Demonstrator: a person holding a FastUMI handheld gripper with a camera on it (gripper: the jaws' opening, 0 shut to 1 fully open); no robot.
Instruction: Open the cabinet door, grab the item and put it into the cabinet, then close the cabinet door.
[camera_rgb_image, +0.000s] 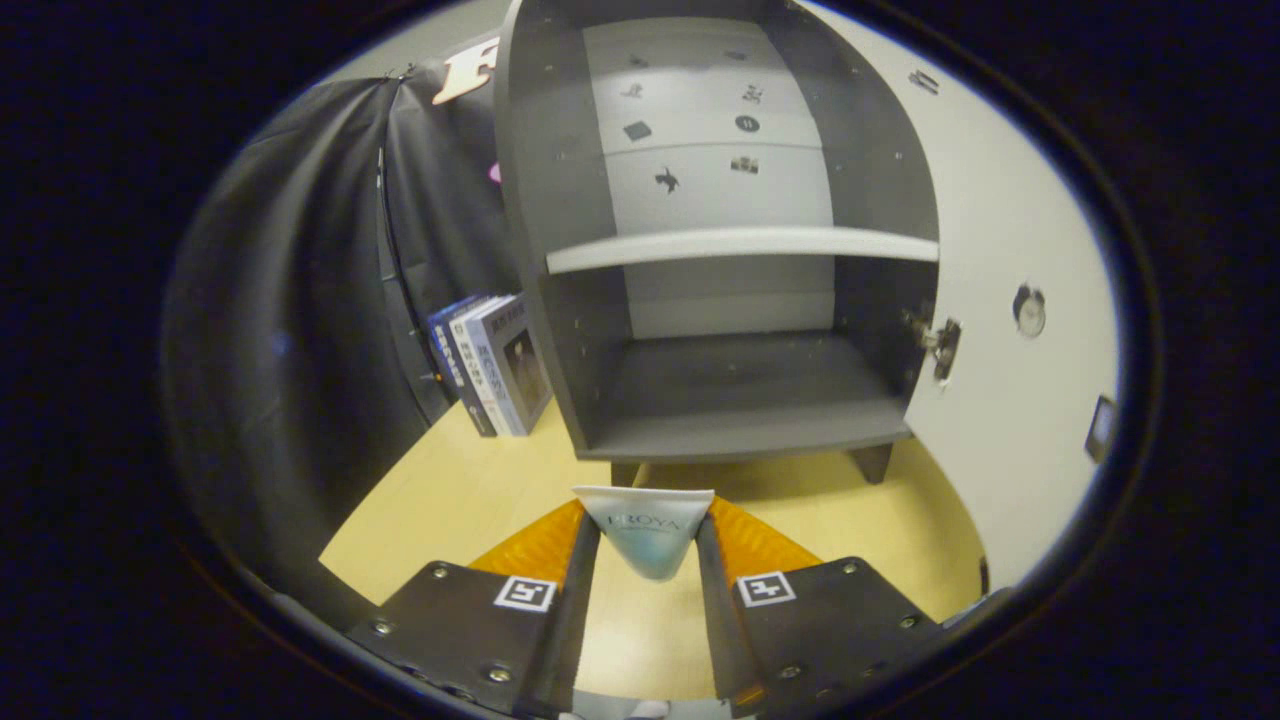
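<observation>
A small grey cabinet stands on the wooden table just ahead of me, its white door swung wide to the right. Inside are a pale shelf and a dark lower floor, both bare. My gripper is shut on a white and pale-blue squeeze tube, both fingers pressing its sides. The tube's flat crimped end points toward the cabinet's lower opening, a short way in front of it and above the tabletop.
Several books lean upright against the cabinet's left side. A black cloth wall closes off the left. The light wooden table spreads under and around the cabinet. A hinge sits on the door's inner edge.
</observation>
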